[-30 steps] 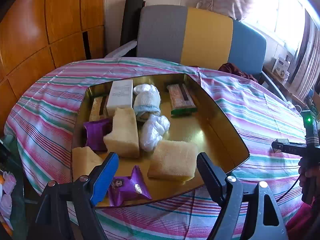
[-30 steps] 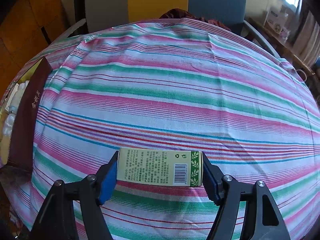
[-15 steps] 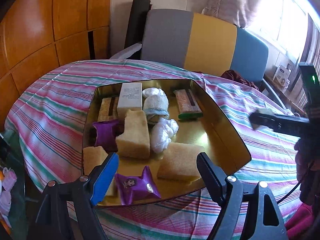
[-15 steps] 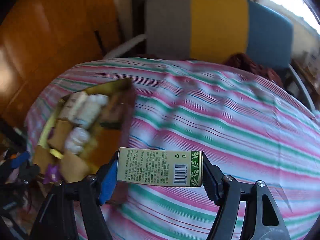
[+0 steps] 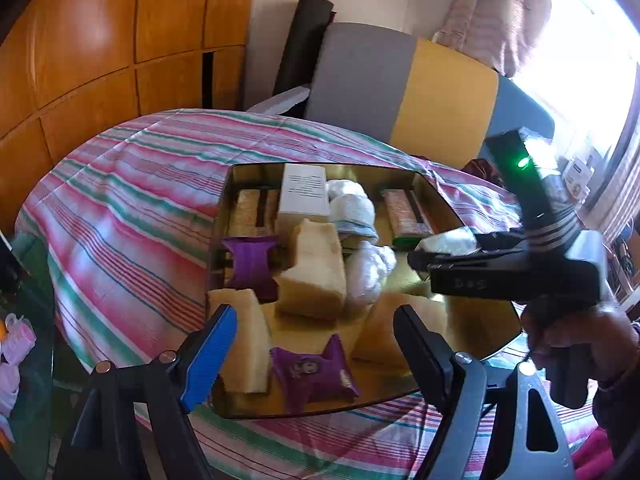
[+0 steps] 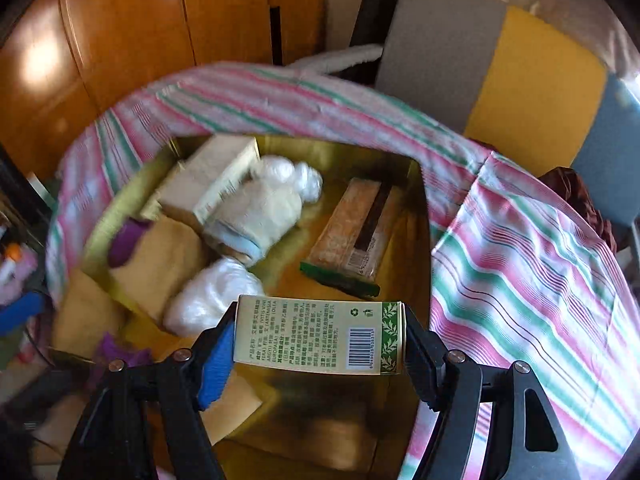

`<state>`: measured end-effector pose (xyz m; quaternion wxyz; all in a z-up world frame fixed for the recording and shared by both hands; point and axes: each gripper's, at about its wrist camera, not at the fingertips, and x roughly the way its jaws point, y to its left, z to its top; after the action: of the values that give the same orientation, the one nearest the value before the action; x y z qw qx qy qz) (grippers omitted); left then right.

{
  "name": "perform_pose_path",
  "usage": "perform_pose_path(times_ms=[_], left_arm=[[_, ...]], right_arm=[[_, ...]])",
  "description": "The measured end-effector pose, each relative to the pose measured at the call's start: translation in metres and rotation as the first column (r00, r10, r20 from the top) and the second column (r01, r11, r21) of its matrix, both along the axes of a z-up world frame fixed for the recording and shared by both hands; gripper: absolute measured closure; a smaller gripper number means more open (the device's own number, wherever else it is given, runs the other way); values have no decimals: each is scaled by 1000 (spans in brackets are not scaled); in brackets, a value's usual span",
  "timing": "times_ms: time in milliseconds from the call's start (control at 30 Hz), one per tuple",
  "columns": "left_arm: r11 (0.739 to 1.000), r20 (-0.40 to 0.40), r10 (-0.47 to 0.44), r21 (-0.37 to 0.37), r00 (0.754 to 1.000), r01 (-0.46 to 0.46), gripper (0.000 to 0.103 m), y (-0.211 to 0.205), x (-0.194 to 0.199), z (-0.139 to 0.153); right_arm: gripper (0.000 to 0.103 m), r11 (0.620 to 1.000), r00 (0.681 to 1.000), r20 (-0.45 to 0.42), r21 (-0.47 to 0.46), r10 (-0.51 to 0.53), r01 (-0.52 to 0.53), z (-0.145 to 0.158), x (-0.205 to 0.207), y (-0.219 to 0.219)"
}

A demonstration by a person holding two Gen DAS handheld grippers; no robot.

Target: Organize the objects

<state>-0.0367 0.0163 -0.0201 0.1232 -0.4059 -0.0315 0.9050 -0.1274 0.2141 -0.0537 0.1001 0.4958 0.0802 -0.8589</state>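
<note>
My right gripper (image 6: 318,338) is shut on a green and cream carton (image 6: 320,334), held above the gold tray (image 6: 420,200). The carton also shows in the left wrist view (image 5: 448,242), with the right gripper (image 5: 424,256) over the tray's right part. The gold tray (image 5: 460,320) holds yellow sponges (image 5: 316,268), purple packets (image 5: 312,372), a white box (image 5: 304,196), white wrapped bundles (image 5: 368,268) and a flat snack pack (image 6: 356,232). My left gripper (image 5: 312,344) is open and empty, near the tray's front edge.
The table wears a pink, green and white striped cloth (image 5: 132,208). A grey, yellow and blue chair (image 5: 404,88) stands behind it. Wooden panels (image 5: 100,40) line the left wall. A person's hand (image 5: 572,332) holds the right gripper.
The right gripper has carried the carton from the bare striped cloth leftward to above the tray. The left gripper has risen slightly and stays open.
</note>
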Motion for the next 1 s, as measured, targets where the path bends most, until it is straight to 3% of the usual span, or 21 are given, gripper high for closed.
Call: perform_pose_path(times_ms=[233,467,733,1000], left_arm=[[999,-26,32,-23,999,-33,21,-4,1,1],[997,-42,48,-52,998,-50,21,-1,3,3],[990,-107,99,-91,989,-109,21,1,12,19],[973,-150,157,-149,976,-179,21,12,27,32]], right_arm=[[28,999,998,59,23,27,-28,-28,-13,-7],[19,1000,999,34,-30,-6,7,-19,-8,1],[8,993,995,-61,-95,-80,74,11,28,10],[3,983,968,-179,-81,-176,164,35,88,13]])
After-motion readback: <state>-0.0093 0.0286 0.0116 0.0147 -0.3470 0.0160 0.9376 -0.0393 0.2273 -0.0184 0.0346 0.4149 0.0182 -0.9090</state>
